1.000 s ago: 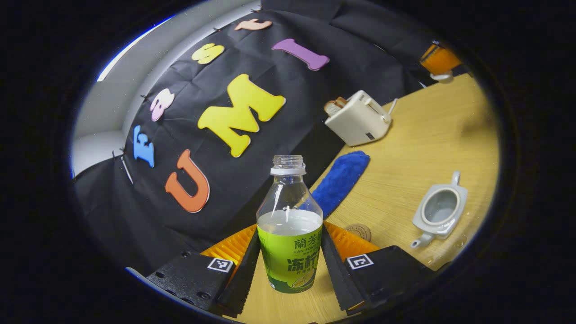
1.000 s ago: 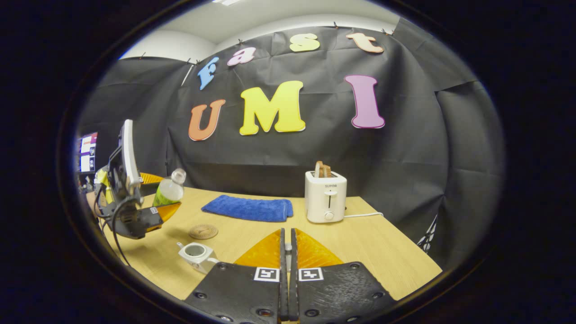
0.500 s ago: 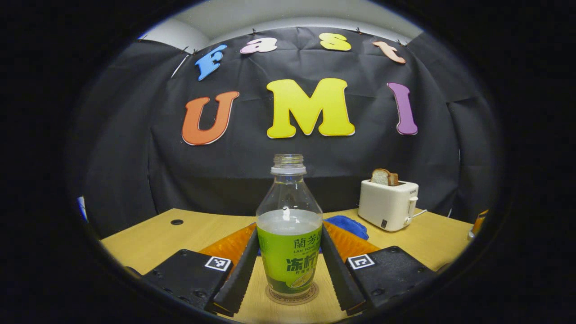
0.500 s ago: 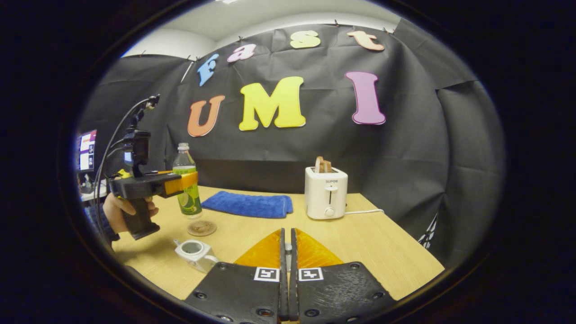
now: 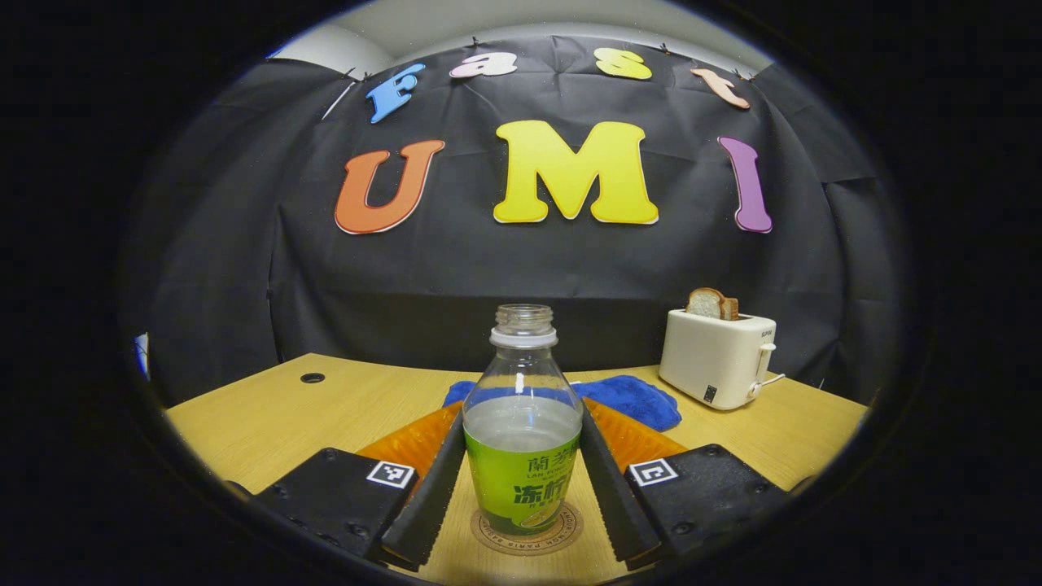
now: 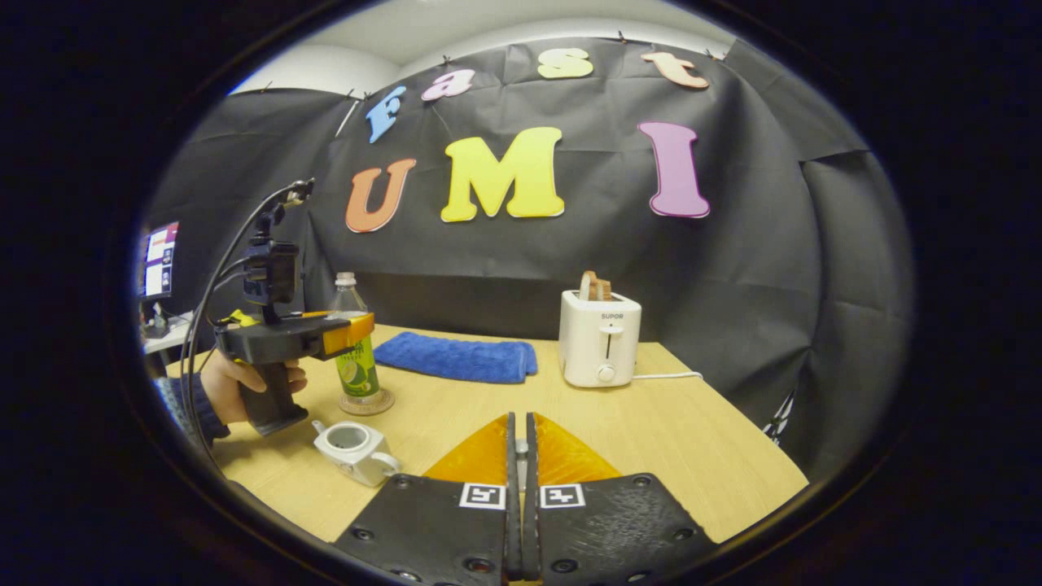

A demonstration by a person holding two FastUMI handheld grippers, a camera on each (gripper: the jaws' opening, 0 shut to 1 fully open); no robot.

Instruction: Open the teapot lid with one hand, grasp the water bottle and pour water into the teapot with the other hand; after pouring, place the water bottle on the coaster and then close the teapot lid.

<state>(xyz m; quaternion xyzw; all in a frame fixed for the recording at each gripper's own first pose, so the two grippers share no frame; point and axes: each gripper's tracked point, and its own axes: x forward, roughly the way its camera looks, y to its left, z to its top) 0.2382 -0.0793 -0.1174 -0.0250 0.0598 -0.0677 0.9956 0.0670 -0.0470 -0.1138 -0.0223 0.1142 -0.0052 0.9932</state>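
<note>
The uncapped water bottle point(image 5: 521, 423) with a green label stands upright on the round coaster point(image 5: 488, 533), about half full. My left gripper point(image 5: 523, 415) is shut on the bottle, one finger against each side of it. In the right gripper view the same bottle point(image 6: 355, 358) rests on the coaster point(image 6: 366, 404), with the left gripper point(image 6: 346, 330) around it and a hand point(image 6: 220, 387) on its grip. The white teapot point(image 6: 350, 443) sits open on the table, just in front of the coaster. My right gripper point(image 6: 518, 419) is shut over the table; a grey sliver shows between its fingers, and the lid itself is hidden.
A white toaster point(image 6: 600, 350) with bread stands at the back right, its cord trailing right. A folded blue cloth point(image 6: 460, 358) lies behind the coaster. The wooden table point(image 6: 692, 439) has a cable hole point(image 5: 312, 378) at its far left. A screen point(image 6: 159, 260) glows at the left.
The left gripper swung the bottle from a tilt to upright and lowered it onto the coaster. The right gripper stayed shut and barely moved.
</note>
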